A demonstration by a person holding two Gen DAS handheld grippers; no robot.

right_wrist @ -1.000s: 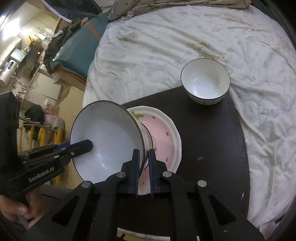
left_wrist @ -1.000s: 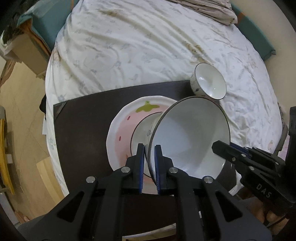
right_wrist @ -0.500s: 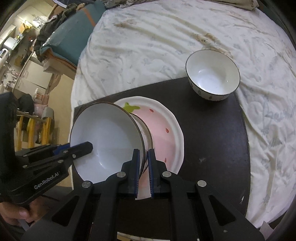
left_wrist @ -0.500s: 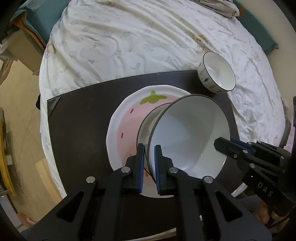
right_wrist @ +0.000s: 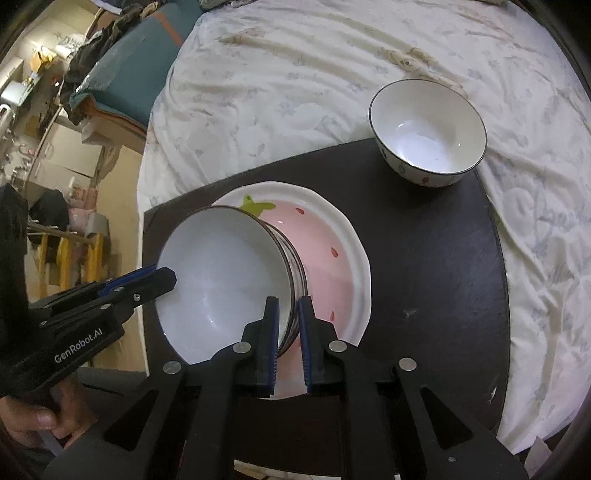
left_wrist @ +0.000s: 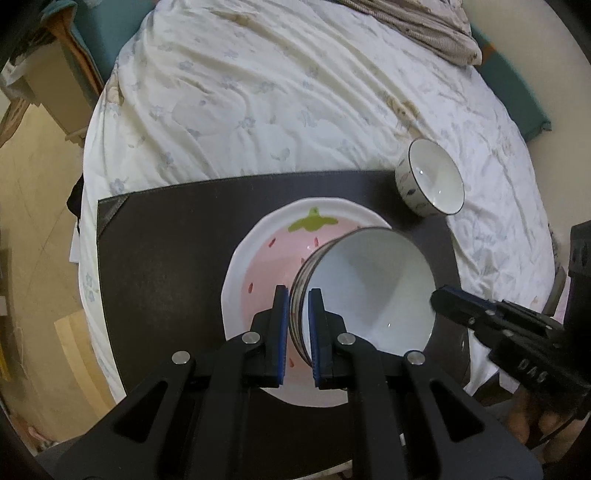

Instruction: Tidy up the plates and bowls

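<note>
Over plate (left_wrist: 258,266), bowl (left_wrist: 365,291) upright (slightly tilted)

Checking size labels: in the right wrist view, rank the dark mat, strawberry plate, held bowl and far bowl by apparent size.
1. dark mat
2. strawberry plate
3. held bowl, though nearness to the camera enlarges it, so its rank against the plate is unsure
4. far bowl

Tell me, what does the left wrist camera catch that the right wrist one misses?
Only the left wrist view shows the right tool from the side, at the far rim of the large bowl, and a striped blanket. Only the right wrist view shows the left tool, a cluttered room and the small bowl's inside fully. Both show the strawberry plate on the dark mat, each tool gripping the large bowl.
</note>
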